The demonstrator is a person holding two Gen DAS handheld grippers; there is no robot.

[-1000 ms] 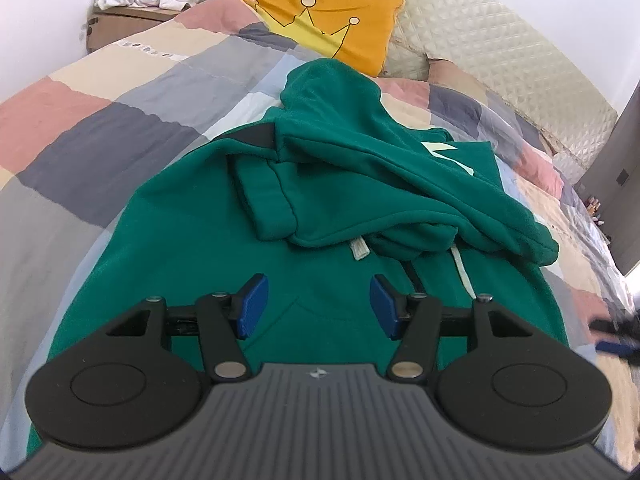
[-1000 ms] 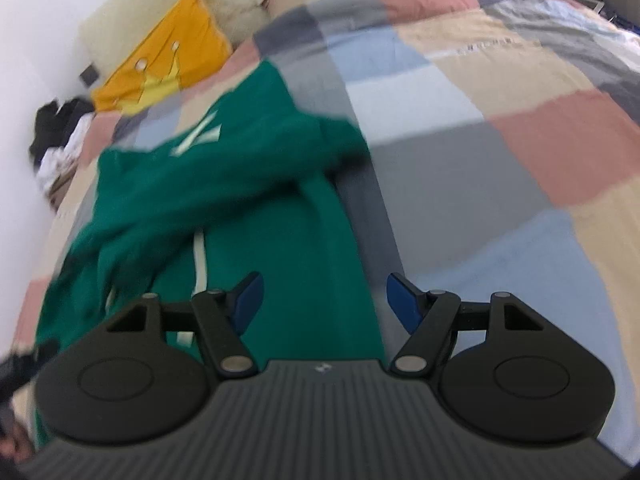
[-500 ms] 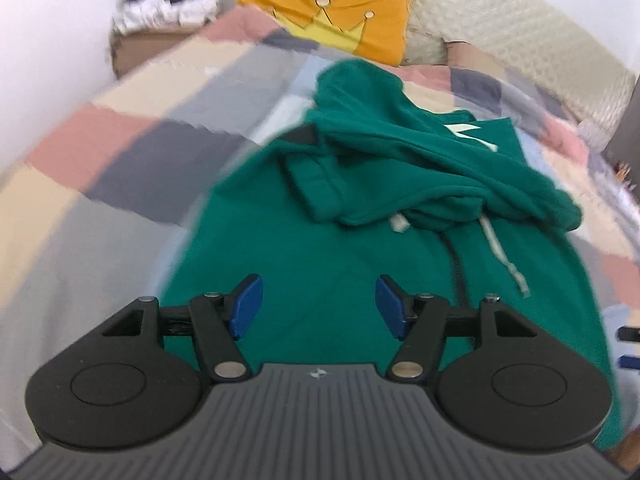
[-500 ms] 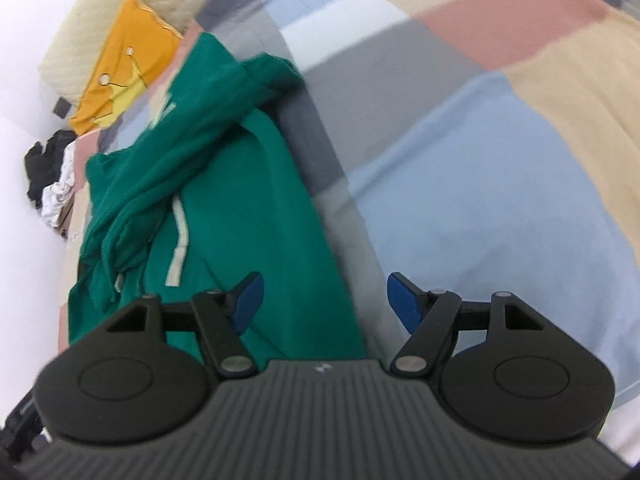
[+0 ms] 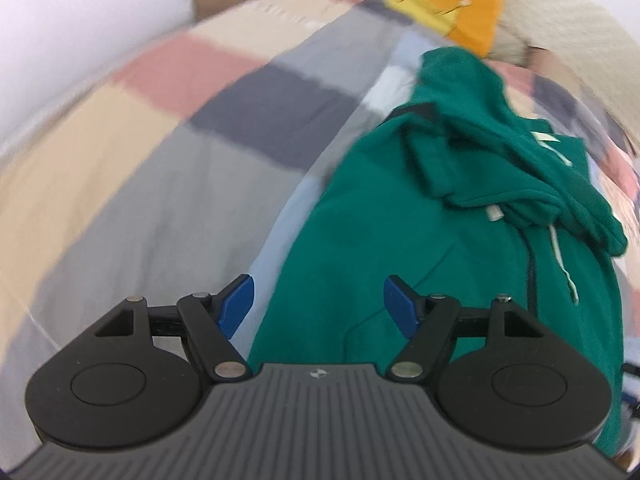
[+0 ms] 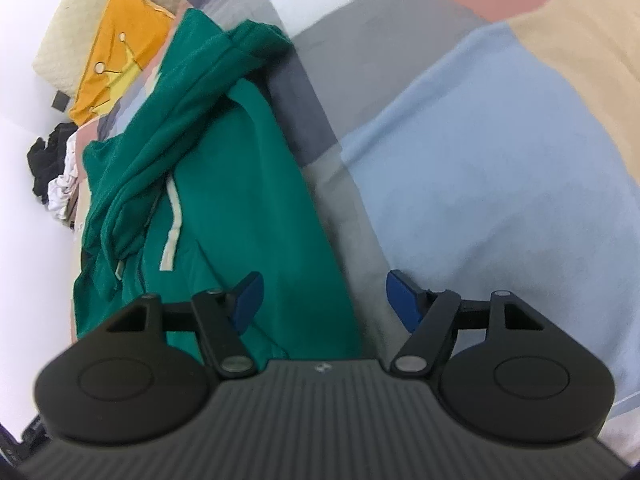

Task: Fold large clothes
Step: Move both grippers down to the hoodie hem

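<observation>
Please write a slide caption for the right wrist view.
Open right tool poised over the green hoodie's edge on a patchwork quilt.

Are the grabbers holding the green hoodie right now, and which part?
No. The left gripper is opening over one side edge of the green hoodie; the right gripper hangs open over the other. Nothing is pinched.

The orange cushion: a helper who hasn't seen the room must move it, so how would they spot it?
Start at the patchwork bed cover and follow it up to the pale quilted headboard. The orange cushion leans there, beyond the green hoodie. It alone is bright orange, with a yellow crown drawn on it.
</observation>
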